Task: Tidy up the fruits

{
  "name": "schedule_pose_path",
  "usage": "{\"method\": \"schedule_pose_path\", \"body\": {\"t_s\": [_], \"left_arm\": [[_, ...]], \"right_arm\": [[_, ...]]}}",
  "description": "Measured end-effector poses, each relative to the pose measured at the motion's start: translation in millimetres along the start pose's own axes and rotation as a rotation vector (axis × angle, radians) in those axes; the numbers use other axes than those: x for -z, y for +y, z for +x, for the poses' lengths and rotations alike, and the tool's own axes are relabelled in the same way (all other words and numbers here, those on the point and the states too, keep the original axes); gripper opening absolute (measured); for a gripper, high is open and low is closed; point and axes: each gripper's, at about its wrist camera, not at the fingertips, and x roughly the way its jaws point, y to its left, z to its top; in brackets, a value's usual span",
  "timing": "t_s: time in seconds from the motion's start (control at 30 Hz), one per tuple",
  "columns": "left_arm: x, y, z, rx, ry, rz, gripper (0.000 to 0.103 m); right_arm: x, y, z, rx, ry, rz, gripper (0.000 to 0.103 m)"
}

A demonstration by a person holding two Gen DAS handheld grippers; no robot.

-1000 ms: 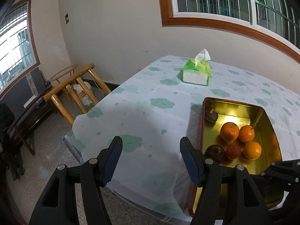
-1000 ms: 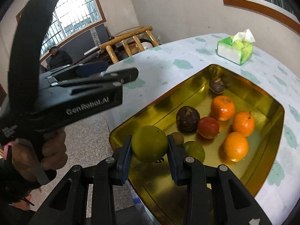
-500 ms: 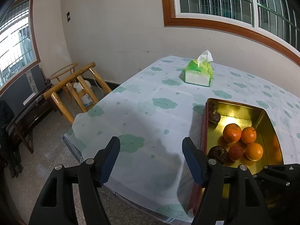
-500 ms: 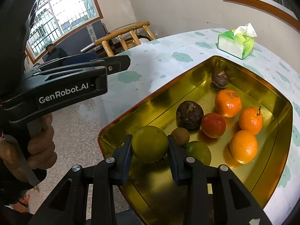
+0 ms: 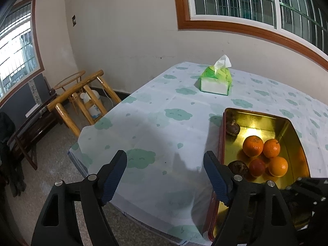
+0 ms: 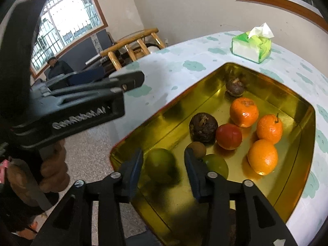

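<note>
Right gripper (image 6: 163,164) fingers have parted, releasing the green fruit (image 6: 160,165).

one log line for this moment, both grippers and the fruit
right gripper: open around green fruit in gold tray | left gripper: open, empty, over tablecloth

light: daylight via barred window (image 6: 67,20) at left, room fairly dim
glare: hot spot on gold tray (image 5: 256,132) floor
shadow: soft gray patch on tablecloth (image 5: 155,135)
blur: green fruit (image 6: 161,165) & left gripper (image 6: 131,81) smeared
edges: heavy fisheye bend, black corners
</note>
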Motion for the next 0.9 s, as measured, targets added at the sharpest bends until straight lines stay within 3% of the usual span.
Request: {"method": "schedule_pose_path", "body": {"t_s": [0.17,0.23,0.3,0.43,0.57,0.7,0.83,0.9], "left_arm": [[-1,-1,-4,0.008,-0.015,-0.001,0.078],[-2,-5,-7,0.018,-0.030,-0.002,0.078],[-4,-8,-13,0.031,-0.057,-0.008,0.078],[-7,-15,-26,0.065,-0.110,-0.030,0.078],[-12,-19,-41,0.083,-0.165,-0.057,0.078],[-16,-24,-62,0.069,-0.237,-0.060,0.079],[-19,-30,-84,0.094,-0.277,-0.044,0.090],[-19,-32,-99,0.061,-0.321,-0.038,0.097]], "right_arm": [[-4,4,-22,0.094,-0.072,-0.032,0.056],[-4,4,-37,0.191,-0.132,-0.044,0.070],[-4,5,-48,0.266,-0.187,-0.061,0.076],[0,8,-69,0.443,-0.298,-0.098,0.085],[10,4,-83,0.558,-0.367,-0.076,0.093],[18,5,-93,0.631,-0.399,-0.063,0.099],[23,8,-111,0.632,-0.450,-0.052,0.101],[24,9,-119,0.628,-0.469,-0.045,0.101]]}}
